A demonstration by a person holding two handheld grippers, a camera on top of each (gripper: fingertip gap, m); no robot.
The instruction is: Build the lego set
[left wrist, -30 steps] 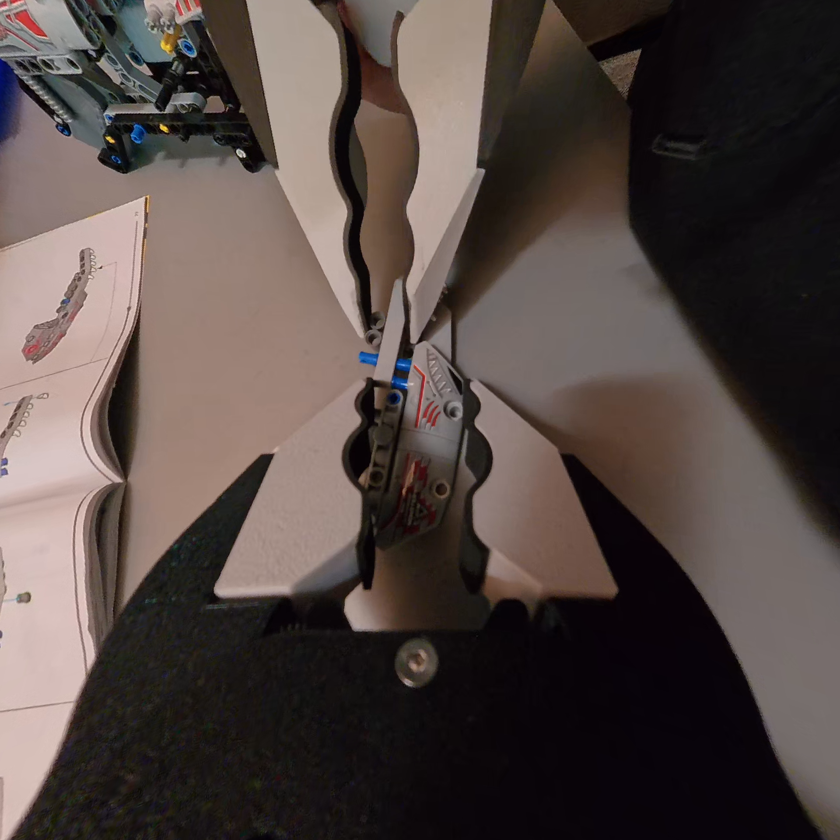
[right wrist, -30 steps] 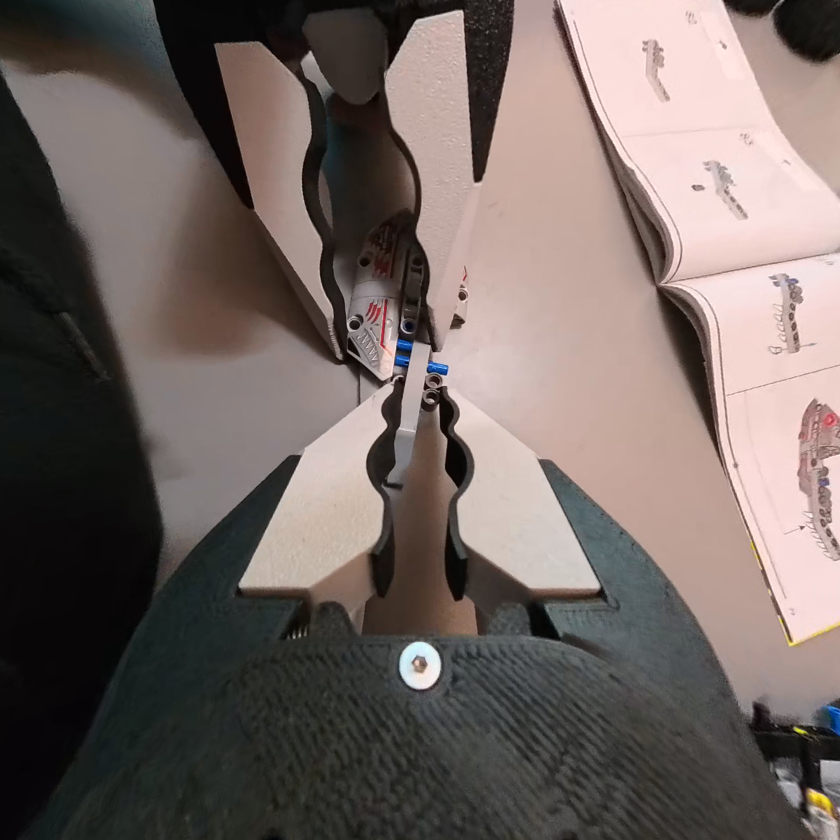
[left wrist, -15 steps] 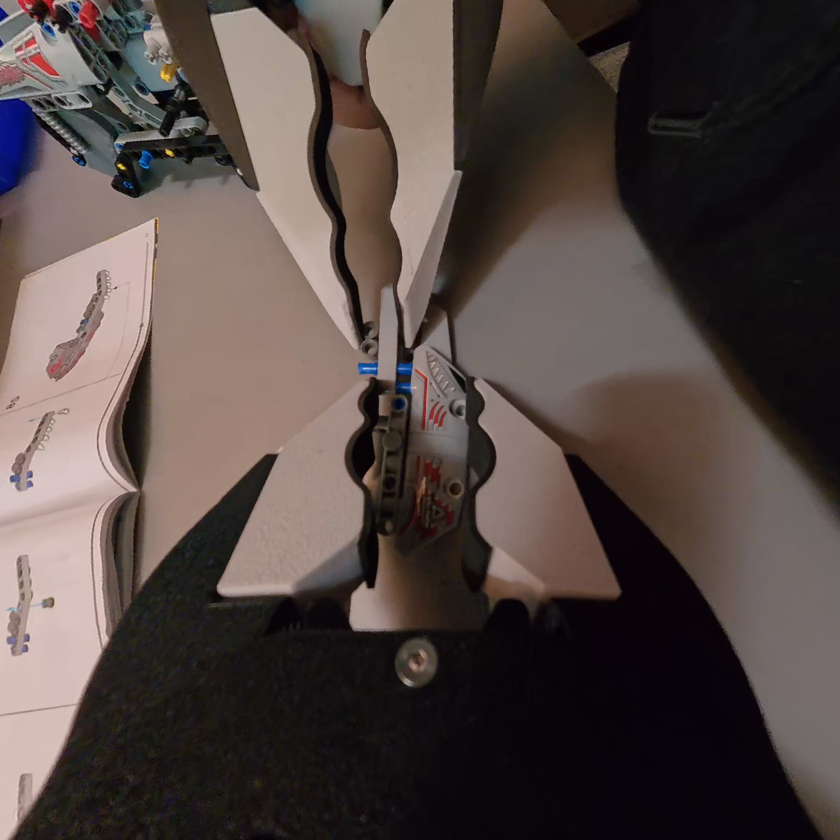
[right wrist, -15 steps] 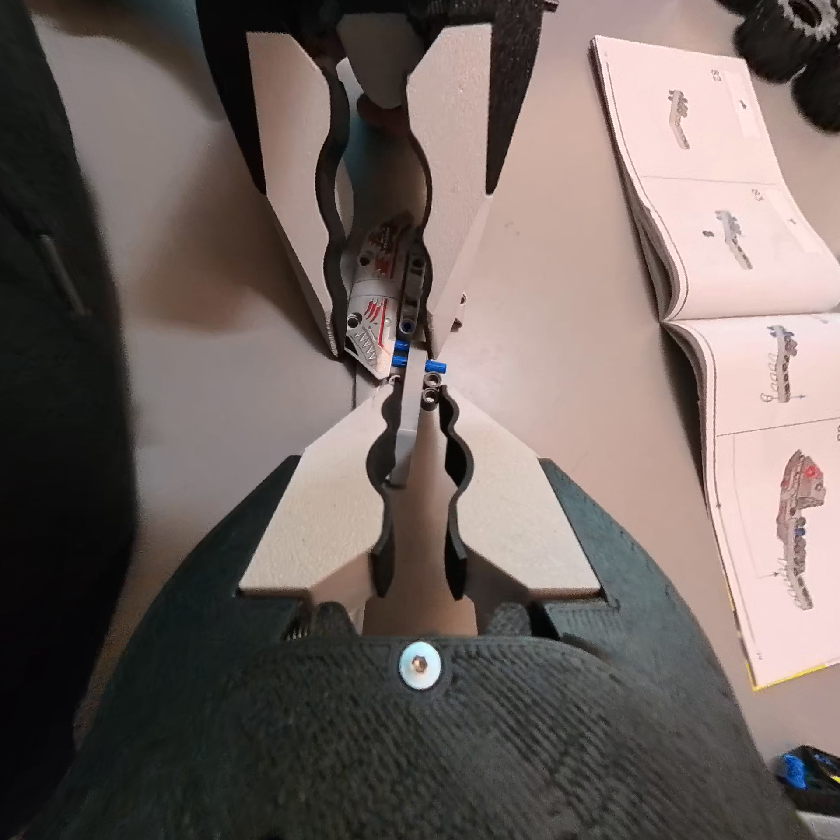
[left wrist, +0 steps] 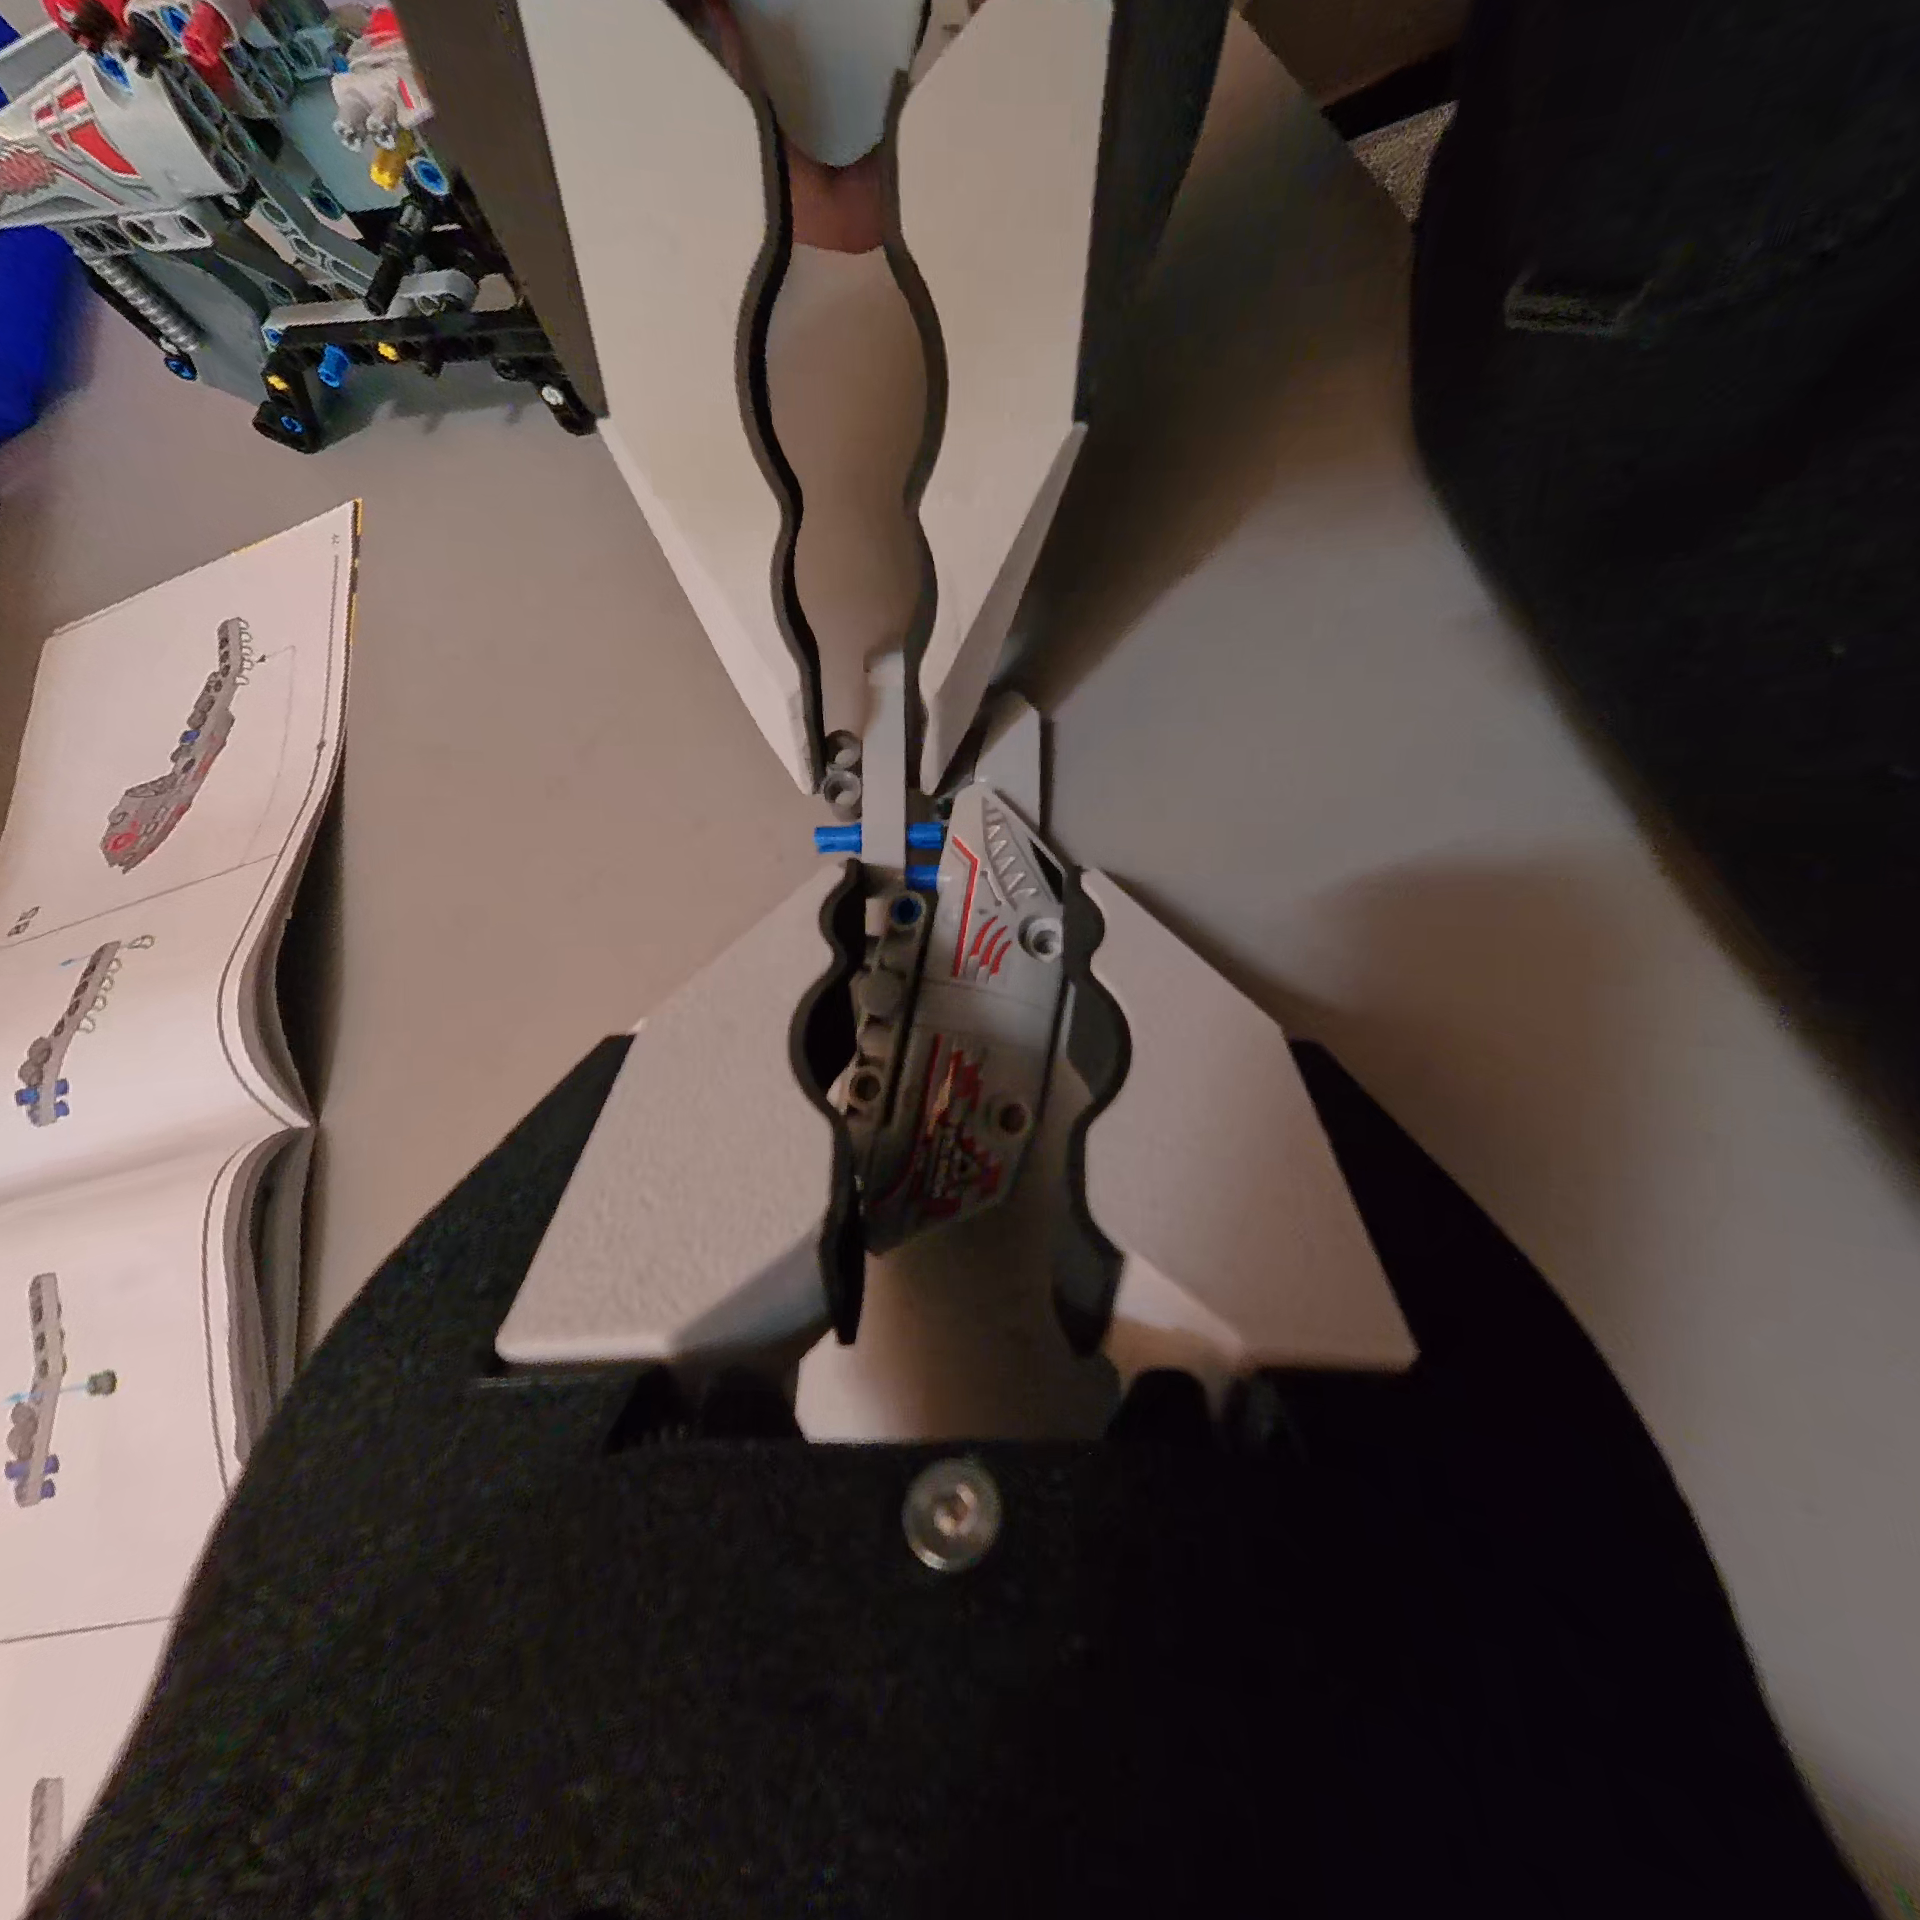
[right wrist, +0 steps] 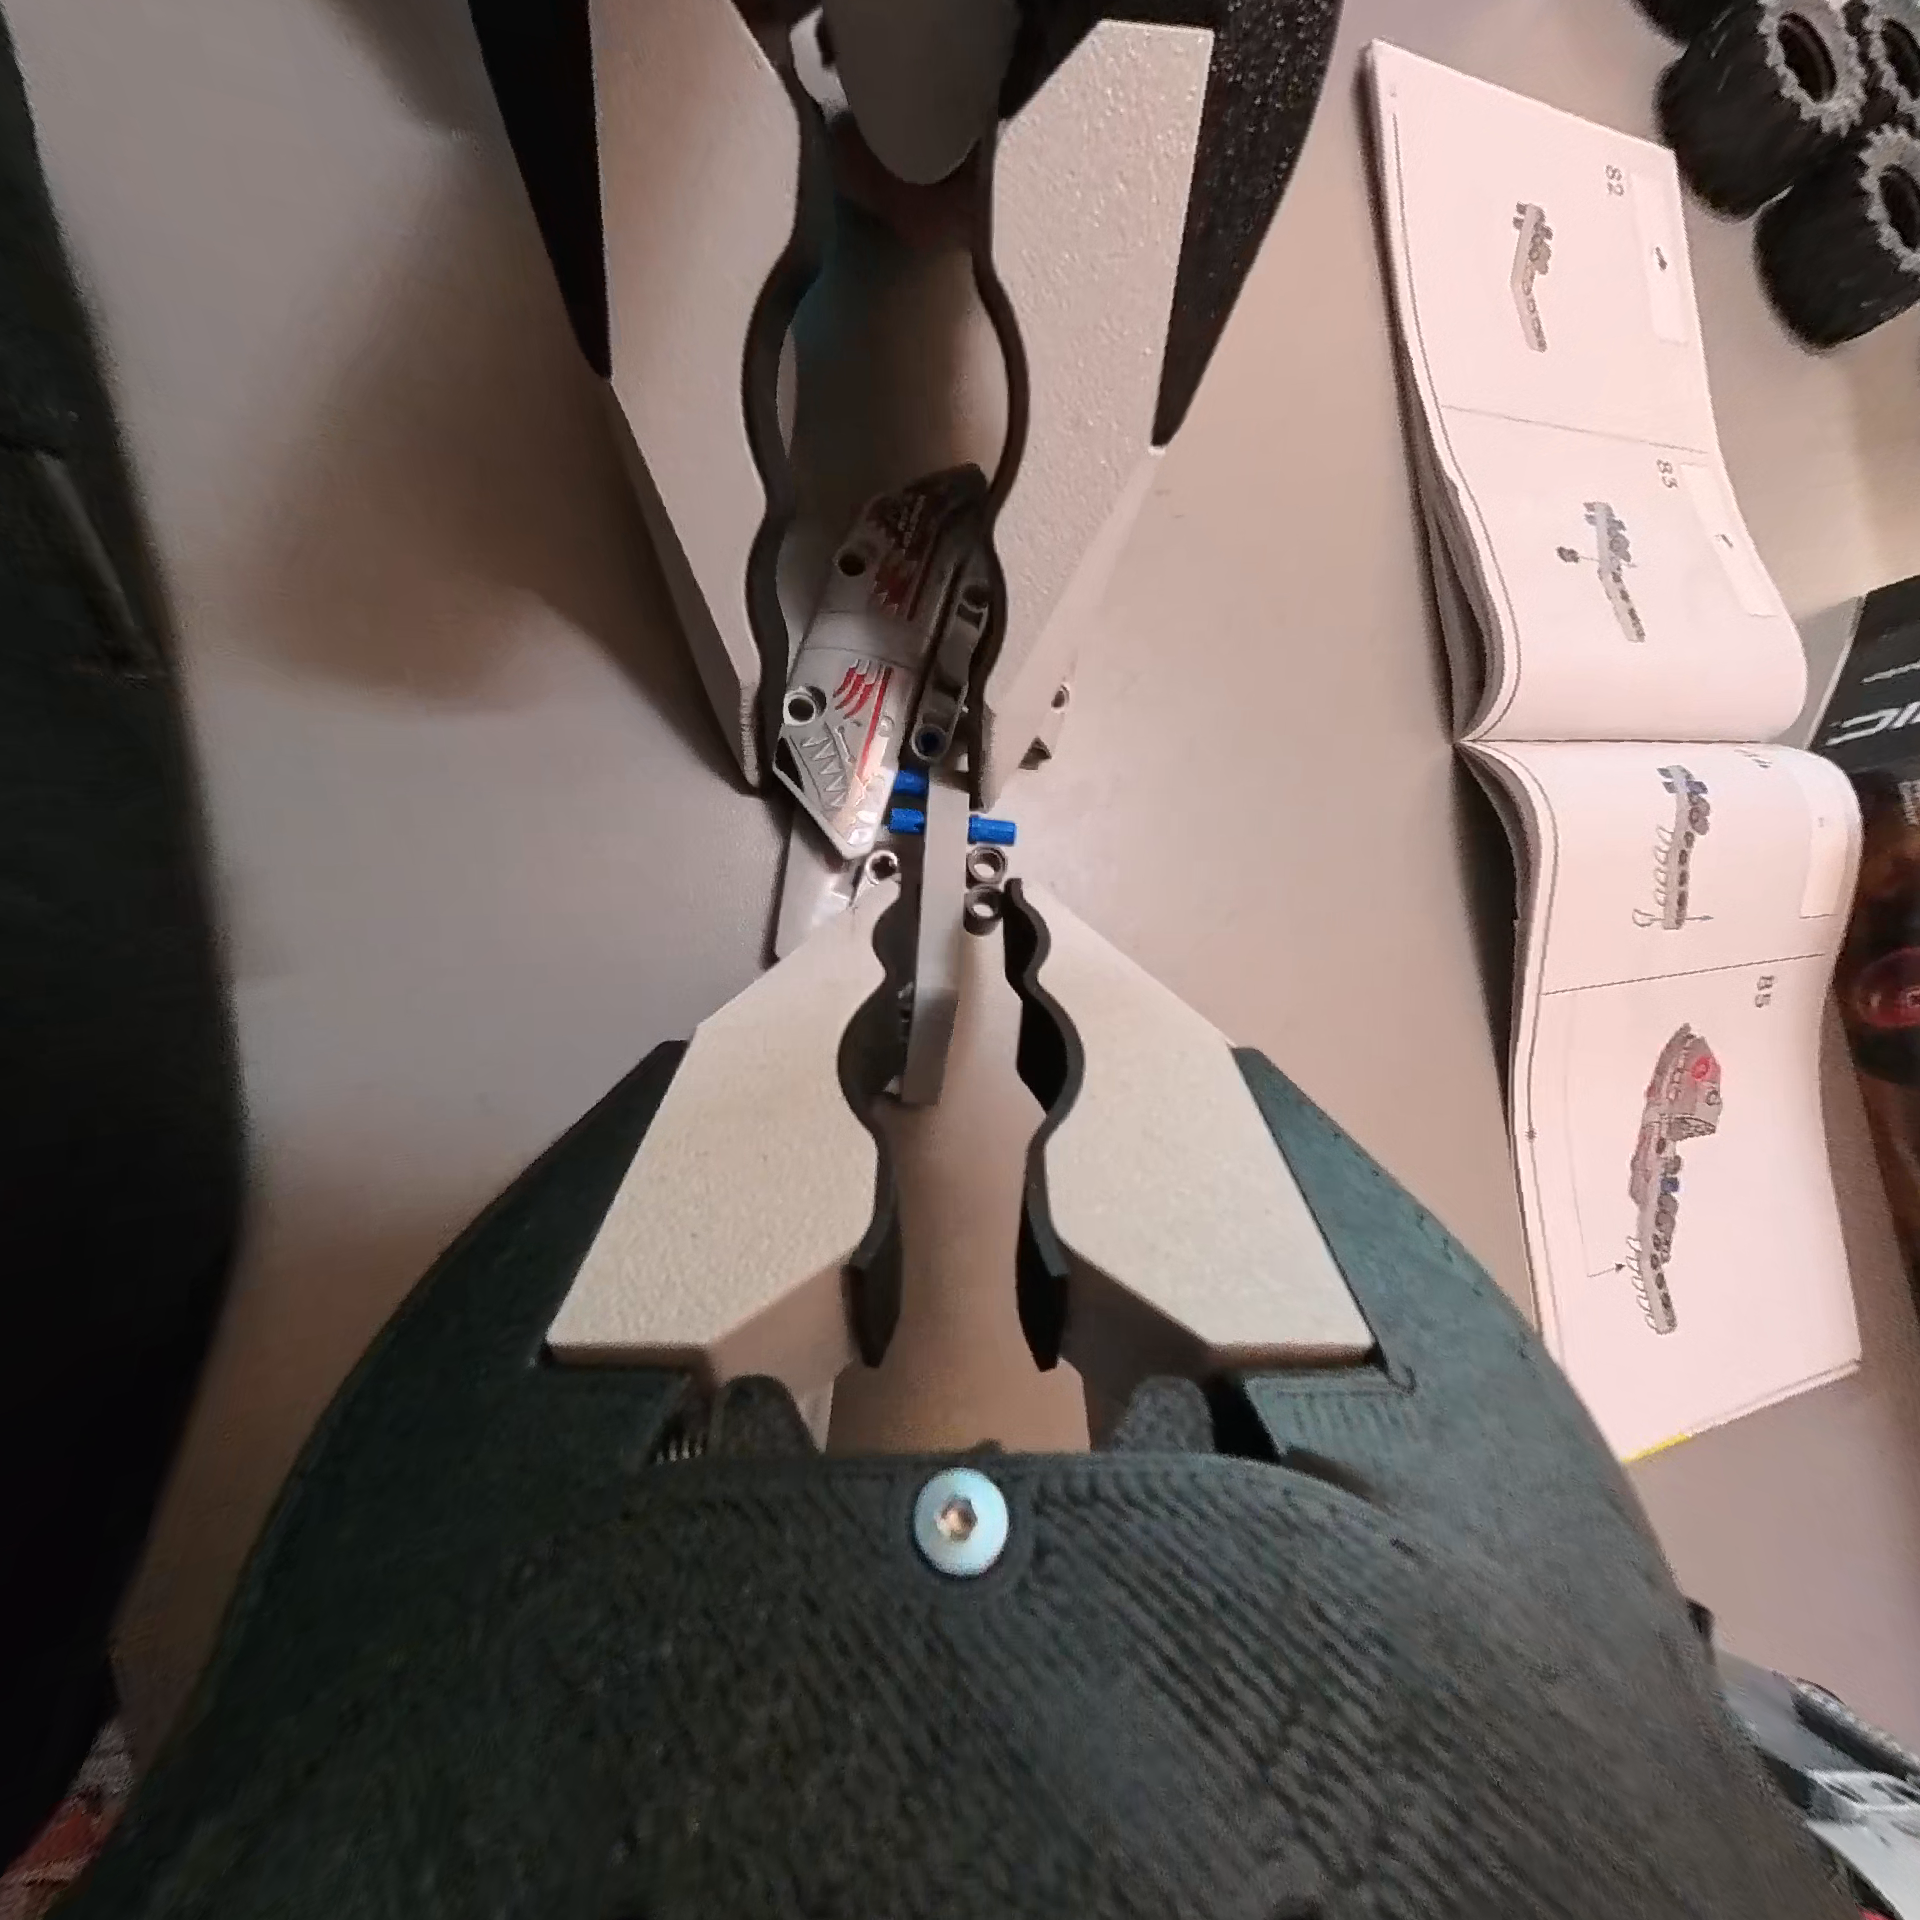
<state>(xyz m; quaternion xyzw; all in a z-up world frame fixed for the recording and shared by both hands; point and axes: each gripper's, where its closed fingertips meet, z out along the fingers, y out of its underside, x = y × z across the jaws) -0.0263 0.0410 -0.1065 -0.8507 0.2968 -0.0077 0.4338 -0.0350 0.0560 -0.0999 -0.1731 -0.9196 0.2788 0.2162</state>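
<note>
My left gripper [left wrist: 956,894] is shut on a grey panel with red stickers [left wrist: 982,1049] that has a dark grey beam [left wrist: 883,997] on it. My right gripper [right wrist: 951,904] is shut on a light grey beam [right wrist: 930,987] with blue pins [right wrist: 906,821] and grey pins [right wrist: 985,885]. The two grippers meet tip to tip above the table. The beam's pinned end touches the front end of the panel [right wrist: 857,665]. In the left wrist view the beam [left wrist: 888,748] comes in from above with its blue pins [left wrist: 836,837] at the panel's tip.
An open instruction booklet [left wrist: 156,935] [right wrist: 1662,935] lies on the table [left wrist: 499,675]. A partly built model [left wrist: 208,208] stands at the back left. Black tyres [right wrist: 1818,156] lie beyond the booklet. Dark cloth [left wrist: 1714,520] [right wrist: 83,727] borders the other side. Left and right tips are no more than a few centimetres apart. My right tips are roughly 20 centimetres from the partly built model [left wrist: 208,208]. It turns up in the right wrist view [right wrist: 1828,1813] as well.
The light grey beam has straightened from a tilt into line with the dark beam. Both grippers kept their grip and shifted slightly together over the table.
</note>
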